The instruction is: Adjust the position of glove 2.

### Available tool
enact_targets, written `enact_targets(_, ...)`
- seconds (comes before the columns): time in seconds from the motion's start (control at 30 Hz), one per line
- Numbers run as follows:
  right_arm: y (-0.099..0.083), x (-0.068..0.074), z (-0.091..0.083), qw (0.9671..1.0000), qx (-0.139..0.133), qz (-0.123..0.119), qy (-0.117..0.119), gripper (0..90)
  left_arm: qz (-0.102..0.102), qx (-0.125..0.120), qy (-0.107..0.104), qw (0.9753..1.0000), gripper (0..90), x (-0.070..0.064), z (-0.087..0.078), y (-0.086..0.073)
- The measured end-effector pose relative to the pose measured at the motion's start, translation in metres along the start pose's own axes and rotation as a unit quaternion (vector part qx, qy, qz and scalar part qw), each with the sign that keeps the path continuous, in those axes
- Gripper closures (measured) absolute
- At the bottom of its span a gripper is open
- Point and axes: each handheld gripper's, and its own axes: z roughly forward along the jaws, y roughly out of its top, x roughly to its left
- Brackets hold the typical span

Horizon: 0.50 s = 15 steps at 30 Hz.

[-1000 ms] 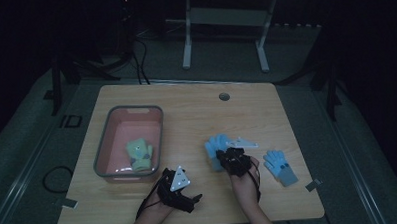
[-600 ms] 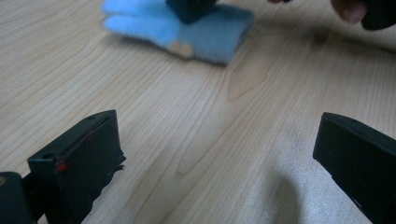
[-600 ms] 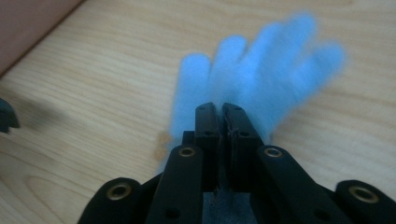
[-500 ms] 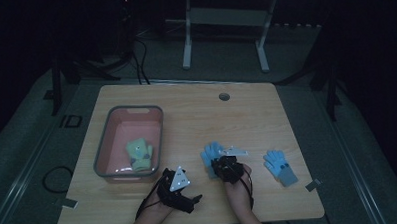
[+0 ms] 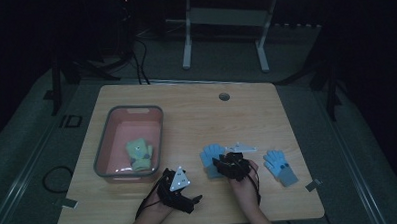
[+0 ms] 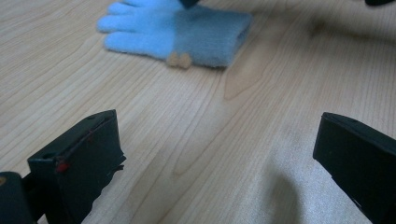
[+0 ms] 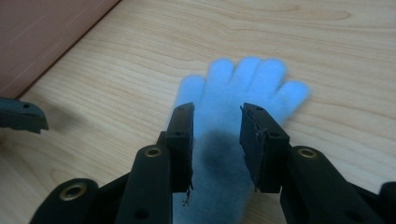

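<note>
Right of the grey-rimmed pink plastic bin, the right gripper hovers over a light blue knit glove (jaws narrowly parted, gripping nothing). Nearer the bin, the left gripper gapes wide, empty.

Three gloves in all. Two are blue and lie on the table: one blue glove near the middle of the front edge, a second blue glove further right. The third is a green glove, lying inside the bin. One bin, pink with a grey rim, on the table's left half. Two grippers, each held in a hand: the left gripper and the right gripper. One wooden table.
</note>
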Motion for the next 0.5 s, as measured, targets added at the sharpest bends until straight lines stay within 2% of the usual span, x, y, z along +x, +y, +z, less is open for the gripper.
enact_targets(0.2,0.004,-0.017,-0.016,0.9998,-0.007,-0.017,0.003,66.8,0.0,0.001,-0.001,1.0,1.2,0.0,0.0,0.0)
enact_targets(0.23,0.004,-0.026,-0.023,0.9996,-0.007,-0.027,0.005,67.3,0.0,0.002,-0.001,1.0,1.3,0.0,0.0,0.0)
enact_targets(0.27,0.004,-0.026,-0.023,0.9996,-0.007,-0.027,0.005,67.3,0.001,0.003,-0.002,1.0,1.3,0.0,0.0,0.0)
enact_targets(0.33,0.004,-0.038,-0.033,0.9993,-0.012,-0.036,0.008,67.3,0.002,0.003,-0.003,1.0,1.3,0.0,0.001,0.0)
enact_targets(0.47,0.003,-0.047,-0.042,0.9989,-0.019,-0.041,0.01,67.5,0.002,0.002,-0.008,1.0,1.3,0.0,0.0,0.0)
enact_targets(0.5,0.002,-0.056,-0.05,0.9988,-0.02,-0.043,0.014,67.5,0.0,0.002,-0.015,0.9999,1.3,0.001,0.0,0.0)
